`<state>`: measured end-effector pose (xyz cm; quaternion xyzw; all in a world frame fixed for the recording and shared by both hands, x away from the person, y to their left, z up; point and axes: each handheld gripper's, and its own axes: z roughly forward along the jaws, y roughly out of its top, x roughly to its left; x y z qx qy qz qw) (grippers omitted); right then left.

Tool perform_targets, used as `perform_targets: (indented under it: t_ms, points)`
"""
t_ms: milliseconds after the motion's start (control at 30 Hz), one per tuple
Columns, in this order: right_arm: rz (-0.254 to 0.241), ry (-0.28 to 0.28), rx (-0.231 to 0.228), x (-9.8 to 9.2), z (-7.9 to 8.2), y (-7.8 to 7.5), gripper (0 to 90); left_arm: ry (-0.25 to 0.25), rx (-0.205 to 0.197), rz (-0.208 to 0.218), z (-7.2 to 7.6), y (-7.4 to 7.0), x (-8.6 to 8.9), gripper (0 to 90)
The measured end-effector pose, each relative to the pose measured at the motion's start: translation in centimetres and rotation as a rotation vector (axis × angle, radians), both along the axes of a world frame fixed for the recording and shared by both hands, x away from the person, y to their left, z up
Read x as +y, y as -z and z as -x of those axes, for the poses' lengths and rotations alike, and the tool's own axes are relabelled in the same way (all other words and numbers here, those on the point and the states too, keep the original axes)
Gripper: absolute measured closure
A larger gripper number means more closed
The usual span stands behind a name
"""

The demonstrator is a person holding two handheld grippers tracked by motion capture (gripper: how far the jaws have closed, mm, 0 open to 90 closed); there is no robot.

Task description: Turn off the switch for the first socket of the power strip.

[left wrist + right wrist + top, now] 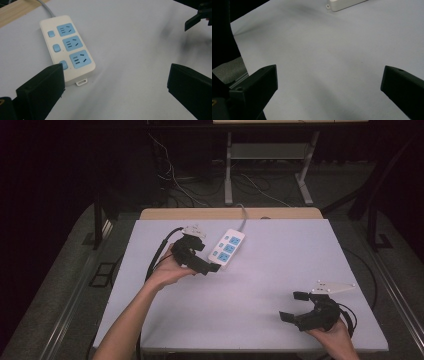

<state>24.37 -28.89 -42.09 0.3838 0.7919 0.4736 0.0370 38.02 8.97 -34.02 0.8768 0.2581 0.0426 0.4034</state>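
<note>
A white power strip (227,247) with three blue sockets and blue switches lies at the back middle of the white table, its grey cord running off the far edge. In the left gripper view the power strip (67,48) sits just beyond the left jaw. My left gripper (210,265) hovers at the strip's near end, open, nothing between its jaws. My right gripper (292,306) is at the front right of the table, open and empty. The strip's near end (344,4) peeks in at the top of the right gripper view.
The white table top (280,265) has a wooden strip (230,213) along its far edge. Behind it stand a desk frame (270,160) and loose cables (175,180) on the dark floor. The other gripper's jaw (197,17) shows far off in the left gripper view.
</note>
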Motion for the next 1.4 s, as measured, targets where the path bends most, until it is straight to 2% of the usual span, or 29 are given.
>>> perform_targets:
  t_ms: [367, 467, 600, 667, 800, 1200, 1400]
  points:
    - [-0.004, 0.002, -0.006, -0.1, 0.1, -0.1, 0.6, 0.026, 0.01, -0.045, -1.7, -0.5, -1.7, 0.3]
    - [-0.005, 0.001, -0.01, -0.2, 0.1, -0.1, 0.6, 0.038, 0.008, -0.063, -2.2, -0.6, -2.2, 0.4]
    - [-0.005, 0.002, -0.01, -0.2, 0.1, -0.1, 0.6, 0.037, 0.003, -0.063, -2.8, -0.8, -2.8, 0.4]
    - [-0.003, 0.0, -0.011, -0.2, 0.2, -0.2, 0.6, 0.05, -0.003, -0.083, -3.4, -1.1, -3.3, 0.8]
    - [-0.007, -0.001, -0.016, -0.2, 0.2, -0.3, 0.6, 0.059, -0.009, -0.097, -4.1, -1.5, -3.9, 1.0]
    - [-0.009, -0.014, -0.027, -0.1, 0.4, -0.5, 0.6, 0.067, -0.015, -0.138, -6.5, -2.2, -5.2, 3.6]
    - [-0.011, -0.008, -0.029, -0.2, 0.4, -0.5, 0.6, 0.047, -0.009, -0.134, -7.6, -2.4, -5.3, 5.6]
